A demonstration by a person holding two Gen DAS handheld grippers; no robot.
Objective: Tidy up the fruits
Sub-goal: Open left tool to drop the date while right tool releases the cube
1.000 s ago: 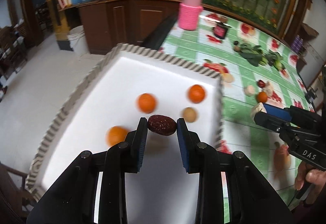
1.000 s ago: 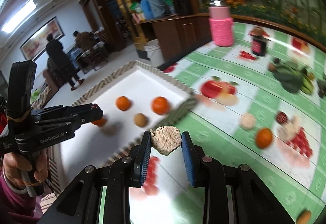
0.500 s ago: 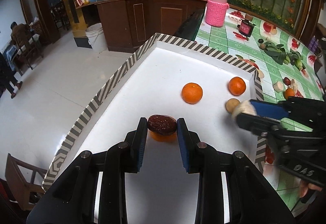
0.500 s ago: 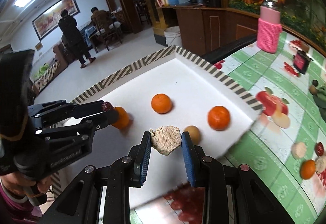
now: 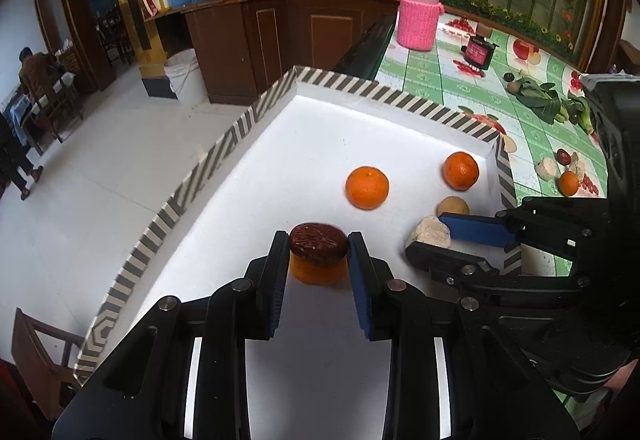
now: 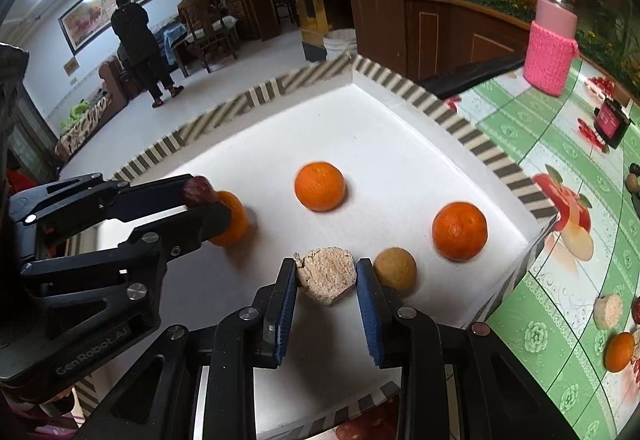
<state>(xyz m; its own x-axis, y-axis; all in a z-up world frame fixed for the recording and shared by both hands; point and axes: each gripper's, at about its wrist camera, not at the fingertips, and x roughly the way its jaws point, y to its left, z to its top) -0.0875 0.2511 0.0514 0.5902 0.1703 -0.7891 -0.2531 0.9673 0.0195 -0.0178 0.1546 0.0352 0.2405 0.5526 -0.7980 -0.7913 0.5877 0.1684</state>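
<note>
Left claw (image 5: 318, 246) clamped on red date (image 5: 318, 243), frame centre, over white tray (image 5: 280, 167) | right claw (image 6: 326, 272) clamped on beige piece (image 6: 326, 274), lower centre | release advised low, clear of oranges (image 6: 319, 185), to prevent rolling

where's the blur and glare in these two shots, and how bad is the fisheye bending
Left wrist view: the white tray floor glares bright, the striped rim bows into a curve, and the red date looks slightly smeared. Right wrist view: the tray's far-left rim is motion-blurred, the beige chunk stays sharp, and the room edges curve.
</note>
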